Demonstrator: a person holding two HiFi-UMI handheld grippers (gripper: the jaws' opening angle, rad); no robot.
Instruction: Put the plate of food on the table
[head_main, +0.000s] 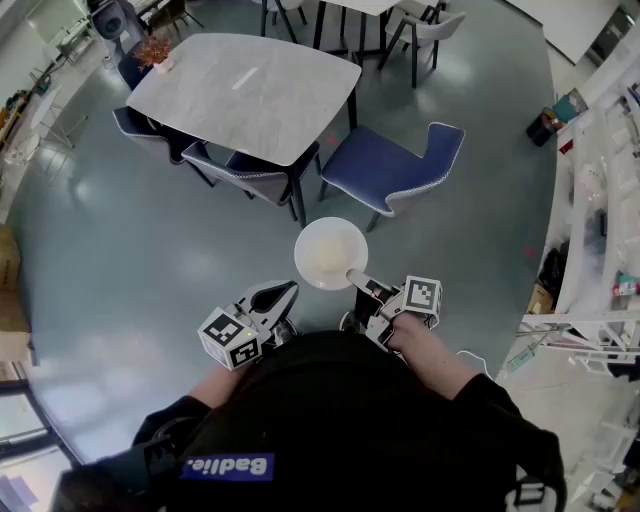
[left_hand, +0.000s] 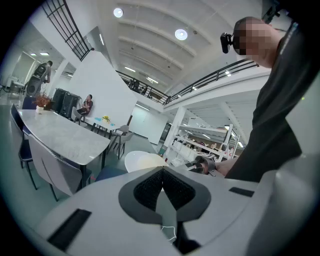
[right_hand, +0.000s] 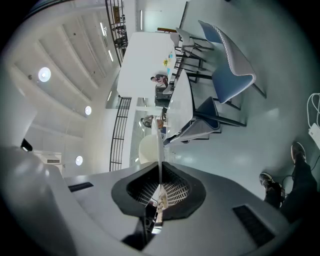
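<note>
White plate (head_main: 322, 250), pale food (head_main: 331, 262), level, well apart from grey table (head_main: 250, 95)

White plate (head_main: 330, 250), blue chair (head_main: 385, 168)

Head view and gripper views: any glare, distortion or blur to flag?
Head view: heavy fisheye bending, soft sheen on the floor, plate almost washed out white. Right gripper view: plate edge-on, rim sharp; ceiling lamps flare. Left gripper view: dark vignetted corners, ceiling lamps bright.

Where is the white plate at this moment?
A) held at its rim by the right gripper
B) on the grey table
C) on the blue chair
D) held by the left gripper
A: the right gripper pinches the rim of the plate, short of the table.
</note>
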